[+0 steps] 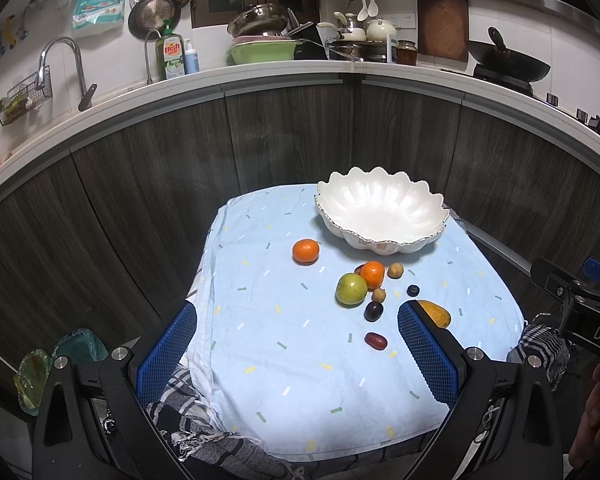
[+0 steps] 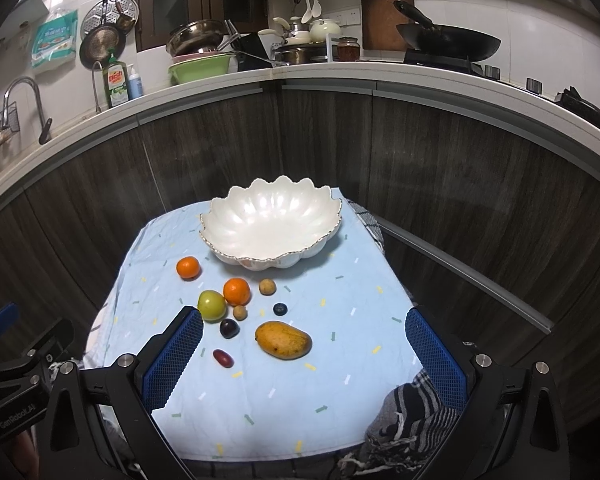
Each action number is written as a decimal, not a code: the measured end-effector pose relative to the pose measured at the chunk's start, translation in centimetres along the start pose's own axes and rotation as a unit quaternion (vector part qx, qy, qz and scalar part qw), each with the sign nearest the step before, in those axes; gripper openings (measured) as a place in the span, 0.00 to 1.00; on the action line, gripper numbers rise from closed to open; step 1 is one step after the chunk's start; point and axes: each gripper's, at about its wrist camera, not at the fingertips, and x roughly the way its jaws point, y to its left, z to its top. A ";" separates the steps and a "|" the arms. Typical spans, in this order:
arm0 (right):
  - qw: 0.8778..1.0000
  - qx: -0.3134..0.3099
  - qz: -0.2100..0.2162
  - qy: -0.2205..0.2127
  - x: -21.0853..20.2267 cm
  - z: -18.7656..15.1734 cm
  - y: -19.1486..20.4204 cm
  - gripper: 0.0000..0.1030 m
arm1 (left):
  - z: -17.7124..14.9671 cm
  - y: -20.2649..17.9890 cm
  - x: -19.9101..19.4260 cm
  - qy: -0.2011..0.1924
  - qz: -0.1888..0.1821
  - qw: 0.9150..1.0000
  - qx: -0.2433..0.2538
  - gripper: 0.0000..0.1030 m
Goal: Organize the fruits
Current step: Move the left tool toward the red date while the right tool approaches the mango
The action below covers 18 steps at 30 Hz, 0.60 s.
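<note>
"dish" soap bottle (image 1: 171,55), "GenRobot.AI" left claw (image 2: 18,416)

You are in a home kitchen: a curved counter (image 1: 260,70) holds a sink tap (image 1: 60,64), dish soap (image 1: 171,54), stacked pans (image 1: 260,20) and a wok (image 1: 508,66) on the stove.

We note dim, cool indoor light; glare blooms inside the white bowl (image 1: 380,210) and washes out its ribs; soft shadows under it; heavy fisheye bending of the counter edge (image 2: 340,70); black vignette at all corners; centre sharp, rims slightly smeared.
</note>
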 end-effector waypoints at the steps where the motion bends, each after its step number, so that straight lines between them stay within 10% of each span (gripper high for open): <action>1: 1.000 0.000 0.000 0.001 0.0 0.0 0.0 1.00 | 0.0 0.0 -0.1 0.000 0.000 1.000 0.000 0.99; 18: 1.000 -0.009 0.007 0.006 2.3 0.0 0.1 1.00 | 0.4 -0.9 2.4 0.008 -0.004 0.999 0.032 0.99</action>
